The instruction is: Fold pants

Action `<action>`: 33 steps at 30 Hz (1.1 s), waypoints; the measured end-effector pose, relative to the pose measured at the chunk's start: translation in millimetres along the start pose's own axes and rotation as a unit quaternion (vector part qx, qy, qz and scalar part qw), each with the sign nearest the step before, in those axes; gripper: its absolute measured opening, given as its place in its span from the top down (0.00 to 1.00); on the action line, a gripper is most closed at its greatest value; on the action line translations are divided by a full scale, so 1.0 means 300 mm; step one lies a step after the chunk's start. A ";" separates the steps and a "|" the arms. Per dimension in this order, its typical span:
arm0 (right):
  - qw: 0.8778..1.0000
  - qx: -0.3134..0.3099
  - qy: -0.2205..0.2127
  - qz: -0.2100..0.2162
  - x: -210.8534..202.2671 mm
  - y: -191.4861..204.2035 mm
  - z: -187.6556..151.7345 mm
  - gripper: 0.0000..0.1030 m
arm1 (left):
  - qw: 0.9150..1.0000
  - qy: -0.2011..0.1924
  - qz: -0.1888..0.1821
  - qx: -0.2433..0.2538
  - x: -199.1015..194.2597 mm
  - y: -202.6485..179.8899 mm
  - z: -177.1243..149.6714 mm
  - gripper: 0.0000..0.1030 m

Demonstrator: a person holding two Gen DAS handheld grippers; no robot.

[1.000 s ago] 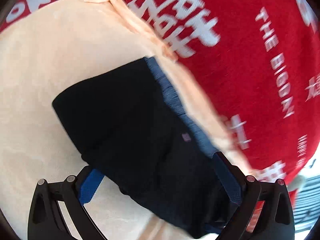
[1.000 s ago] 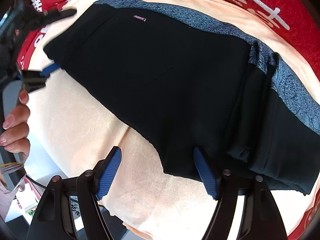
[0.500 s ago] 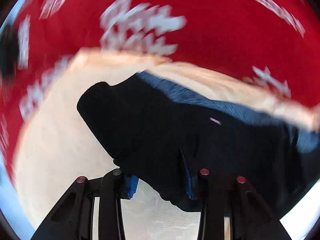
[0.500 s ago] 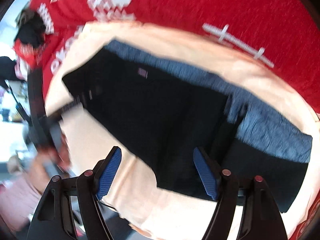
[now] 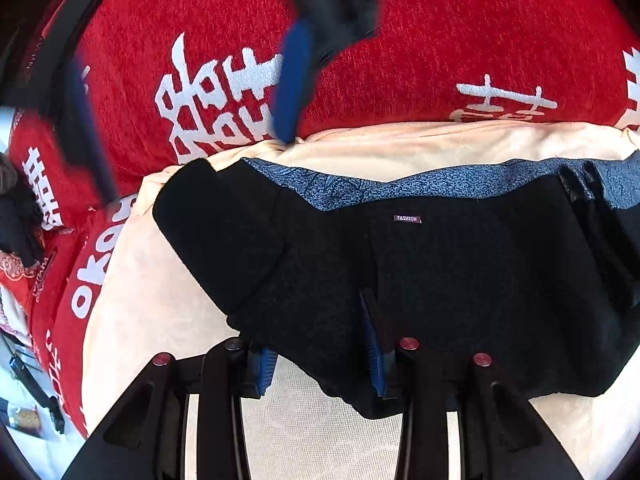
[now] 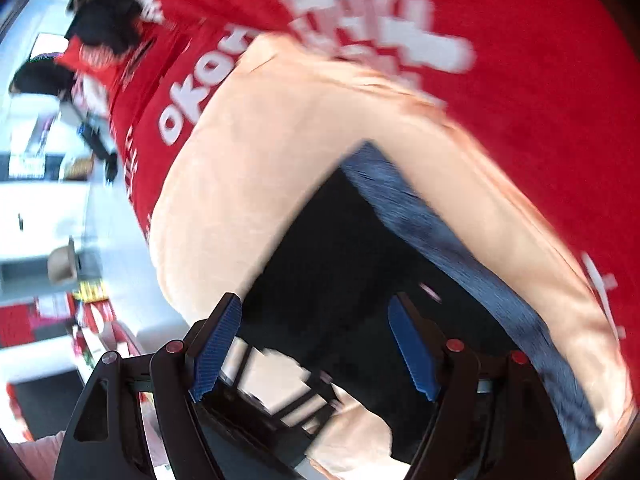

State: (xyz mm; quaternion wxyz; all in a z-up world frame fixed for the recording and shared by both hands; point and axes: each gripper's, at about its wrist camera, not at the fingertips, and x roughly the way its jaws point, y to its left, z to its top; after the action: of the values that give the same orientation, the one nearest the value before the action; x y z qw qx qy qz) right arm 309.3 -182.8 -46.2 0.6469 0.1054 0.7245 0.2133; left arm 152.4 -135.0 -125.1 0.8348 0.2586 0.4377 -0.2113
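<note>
Black pants [image 5: 440,280] with a blue patterned band [image 5: 400,188] and a small "FASHION" tag lie folded on a peach cloth [image 5: 160,320]. My left gripper [image 5: 316,336] is at their near edge, its blue pads shut on a fold of the black fabric. My right gripper [image 6: 316,304] is open and hovers over the pants' [image 6: 340,280] left end with nothing between its fingers; that view is blurred. In the left wrist view the right gripper's blue pads [image 5: 294,80] show blurred above the pants' far left corner.
A red cloth with white characters [image 5: 420,40] lies under the peach cloth [image 6: 280,140] and runs past it at the back and left. Beyond the left edge there is room clutter, white furniture [image 6: 36,200] and dark items [image 6: 104,20].
My left gripper went from wide open to shut on the pants' near edge and rolled. My right gripper swung left over the pants towards their left end, staying open.
</note>
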 end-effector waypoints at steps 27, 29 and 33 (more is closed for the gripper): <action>0.983 0.063 -0.108 0.137 -0.232 -0.256 -0.264 0.81 | 0.993 -0.067 -0.093 -0.008 -0.369 -0.146 0.216 0.63; 0.974 0.071 -0.145 0.157 -0.295 -0.313 -0.354 0.81 | 0.991 -0.075 -0.107 -0.001 -0.418 -0.209 0.247 0.63; 0.959 0.088 -0.200 0.180 -0.412 -0.439 -0.535 0.81 | 0.988 -0.084 -0.128 0.033 -0.502 -0.370 0.292 0.63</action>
State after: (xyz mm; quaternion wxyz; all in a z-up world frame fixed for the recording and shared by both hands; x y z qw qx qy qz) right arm 185.2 -380.3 17.0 0.7177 0.3311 0.5650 0.2366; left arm 63.2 -256.1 16.3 0.8257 0.2095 0.3881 -0.3517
